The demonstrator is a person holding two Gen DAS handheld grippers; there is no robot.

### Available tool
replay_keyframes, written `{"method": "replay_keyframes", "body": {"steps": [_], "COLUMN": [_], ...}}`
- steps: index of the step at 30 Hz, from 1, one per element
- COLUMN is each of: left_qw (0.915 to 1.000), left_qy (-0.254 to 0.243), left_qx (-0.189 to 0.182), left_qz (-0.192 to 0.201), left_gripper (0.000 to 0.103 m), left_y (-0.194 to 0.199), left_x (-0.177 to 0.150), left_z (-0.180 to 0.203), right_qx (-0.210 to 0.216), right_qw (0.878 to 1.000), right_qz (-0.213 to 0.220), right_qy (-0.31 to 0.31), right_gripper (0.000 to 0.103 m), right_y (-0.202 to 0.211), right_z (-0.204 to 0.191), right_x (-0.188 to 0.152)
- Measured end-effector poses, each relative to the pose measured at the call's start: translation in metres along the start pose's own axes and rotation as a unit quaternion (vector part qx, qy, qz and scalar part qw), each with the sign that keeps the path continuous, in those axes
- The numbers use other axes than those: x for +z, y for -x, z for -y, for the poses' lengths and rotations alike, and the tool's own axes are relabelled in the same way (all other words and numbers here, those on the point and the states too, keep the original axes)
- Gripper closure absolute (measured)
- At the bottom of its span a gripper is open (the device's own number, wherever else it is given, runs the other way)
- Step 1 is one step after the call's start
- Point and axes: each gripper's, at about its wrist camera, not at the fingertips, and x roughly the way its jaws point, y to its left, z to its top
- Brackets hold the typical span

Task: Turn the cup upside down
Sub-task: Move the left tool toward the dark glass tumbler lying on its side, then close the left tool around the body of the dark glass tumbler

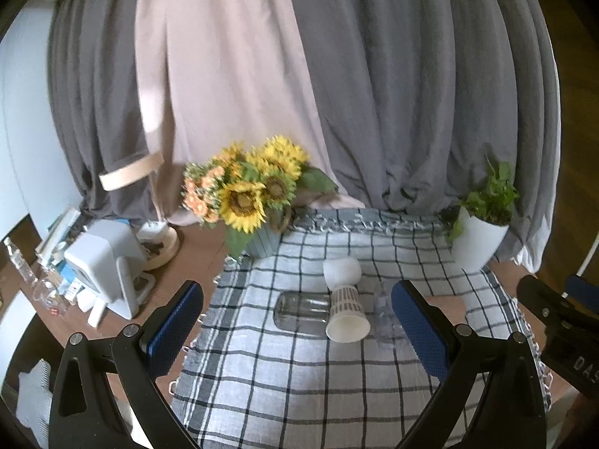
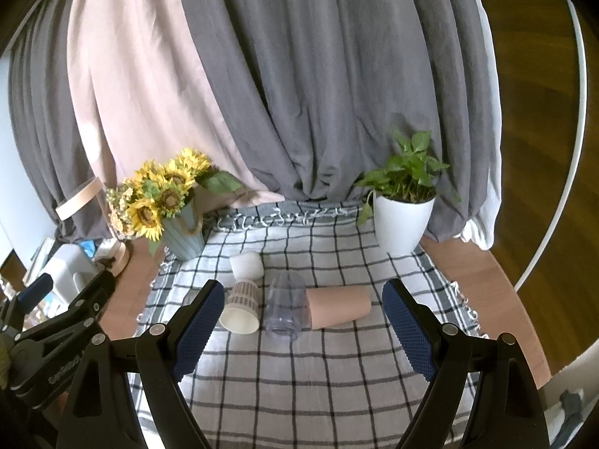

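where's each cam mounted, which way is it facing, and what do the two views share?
Left wrist: sits on the left gripper, looking forward and down between its open blue-padded fingers at the checked cloth; the right gripper's black body shows at the right edge.
Right wrist: sits on the right gripper, fingers open, facing the same way; the left gripper shows at the left edge.
Shared: patterned paper cup, white cup, clear cup, sunflowers, potted plant.

Your left gripper (image 1: 297, 331) has black plastic arms with silver screws and blue textured pads (image 1: 172, 327). Your right gripper (image 2: 303, 331) looks the same, with blue pads (image 2: 408, 331), silver screws and white lettering on its black body.
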Motion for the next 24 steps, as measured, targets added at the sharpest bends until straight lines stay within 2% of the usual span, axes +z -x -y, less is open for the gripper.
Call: {"method": "replay_keyframes", "body": {"steps": [4,8,14,19,24], "left_qw": [0.9994,0.9969,0.9847,0.9615,0.9279], "left_qy": [-0.014,-0.052,-0.118,-0.191,-0.275], "left_qx": [-0.015,-0.023,-0.070,-0.128,-0.172], "left_qz": [-0.029,-0.055,-0.108,-0.150,-0.185], "left_gripper": [0.001,0.000,0.001,0.001,0.001], "left_y": [-0.019,-0.041,-0.091,-0.137,-0.187], "left_x": [-0.002,-0.004,-0.007,-0.009,-0.015], "left_z": [-0.005,-0.007,-0.018,-0.023,-0.018], "right_qx": [0.004,0.002,-0.018,-0.048,-0.089], "right_qw": [1.000,0.998,0.995,0.989,0.973], "right_qz": [-0.025,-0.049,-0.079,-0.099,-0.125], "right_qy": [-0.016,-0.031,-0.059,-0.102,-0.173], "right_gripper": [0.017,0.017,0.017,0.017,0.017], "right_y": [-0.017,-0.038,-0.068,-0.088,-0.114], "right_z": [-0.004,-0.013,-0.035,-0.054,-0.068], "right_x": [-0.003,-0.008,-0.019,-0.034,-0.053]}}
